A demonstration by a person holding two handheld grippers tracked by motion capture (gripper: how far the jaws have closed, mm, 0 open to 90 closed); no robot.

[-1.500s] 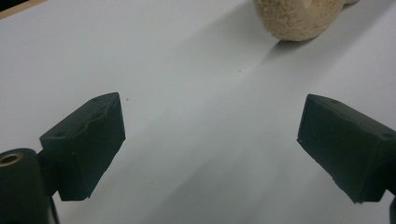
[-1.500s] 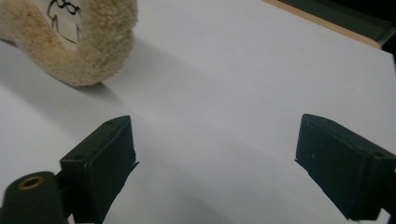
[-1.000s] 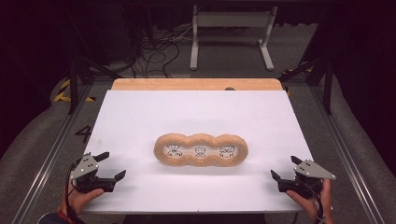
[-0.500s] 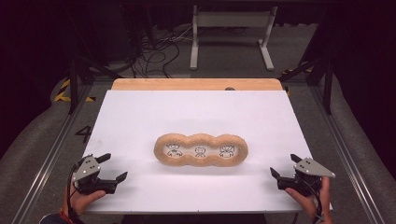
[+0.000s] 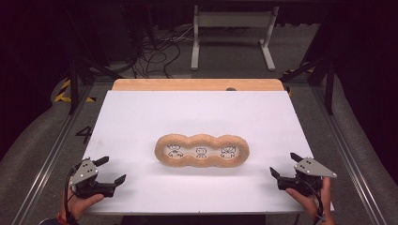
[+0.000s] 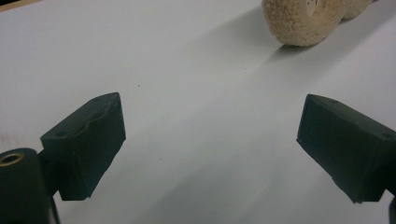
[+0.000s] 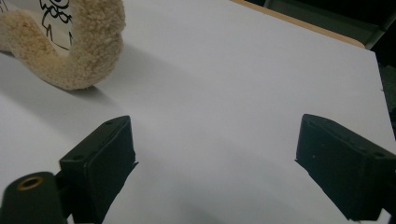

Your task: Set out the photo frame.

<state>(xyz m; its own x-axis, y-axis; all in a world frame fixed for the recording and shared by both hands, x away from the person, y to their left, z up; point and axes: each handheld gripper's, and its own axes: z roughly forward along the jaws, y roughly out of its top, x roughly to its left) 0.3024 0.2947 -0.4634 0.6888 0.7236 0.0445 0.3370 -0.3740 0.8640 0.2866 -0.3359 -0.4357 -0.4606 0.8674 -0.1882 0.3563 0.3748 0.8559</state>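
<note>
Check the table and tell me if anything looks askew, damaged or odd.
Nothing stands out. The tan fuzzy three-hole ring lies flat and intact on the white table sheet. The left gripper and right gripper are open, apart from it.

this looks like a lab or test room set up for recording, not a home; a white table top (image 5: 141, 122) lies on a wooden board (image 5: 197, 85) and stands alone on a grey carpeted floor (image 5: 37, 140); metal rails (image 5: 44, 164) run along both sides of it; black cables (image 5: 155, 51) trail loose over the floor behind; a grey metal stand (image 5: 232, 33) and dark frame legs (image 5: 331, 89) stand further back; yellow and black hazard tape (image 5: 63, 91) marks the floor at the left; the surroundings are dark and unfurnished
</note>
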